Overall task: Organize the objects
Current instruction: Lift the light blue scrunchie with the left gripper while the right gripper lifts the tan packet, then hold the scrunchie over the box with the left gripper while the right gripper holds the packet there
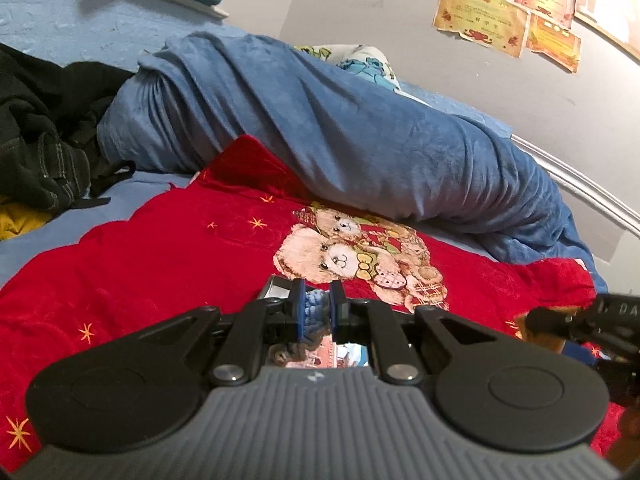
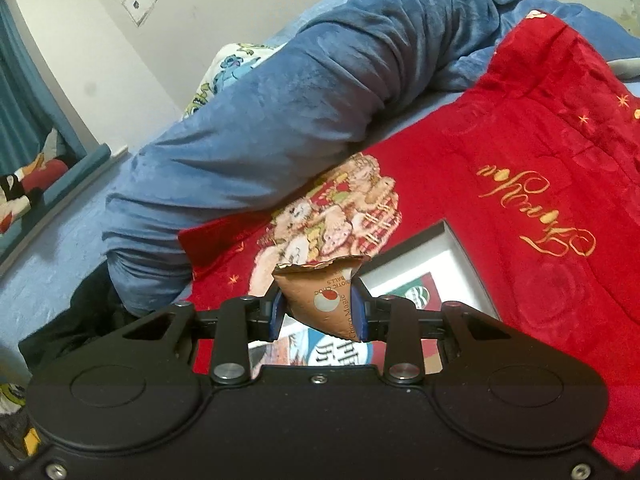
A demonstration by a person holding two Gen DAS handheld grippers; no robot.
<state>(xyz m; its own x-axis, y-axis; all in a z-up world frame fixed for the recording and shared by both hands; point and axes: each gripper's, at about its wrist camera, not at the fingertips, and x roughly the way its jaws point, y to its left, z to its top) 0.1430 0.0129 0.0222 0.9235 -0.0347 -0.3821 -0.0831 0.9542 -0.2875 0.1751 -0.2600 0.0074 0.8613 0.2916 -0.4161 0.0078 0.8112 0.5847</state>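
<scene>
Between the fingers of the left gripper (image 1: 317,312), which are pressed nearly together, sits a small light-blue knitted piece (image 1: 316,307), its frayed end hanging below the pads; I cannot tell what the item is. Just under and ahead of that gripper lies a framed picture (image 1: 276,289), mostly hidden by the gripper body, on a red blanket (image 1: 160,248) printed with teddy bears. The right gripper (image 2: 319,312) pinches a brown snack packet (image 2: 326,296) at its lower corner, torn mouth upward, directly above the same framed picture (image 2: 420,272). Beyond both grippers a rolled blue blanket (image 1: 340,120) lies across the bed, with dark clothes (image 1: 40,140) off to the left gripper's left side and paper certificates (image 1: 480,20) on the wall farthest off. The likeliest trouble, as I judge it, is the packet: held by one corner, with its mouth open, it could twist or spill if tilted, and the soft knit could slip from so narrow a pinch if tugged. The right view alone shows the packet and most of the frame with its white mat; the left view alone shows the knit piece and the clothes pile, and catches the right gripper only as a dark shape at its right edge.
</scene>
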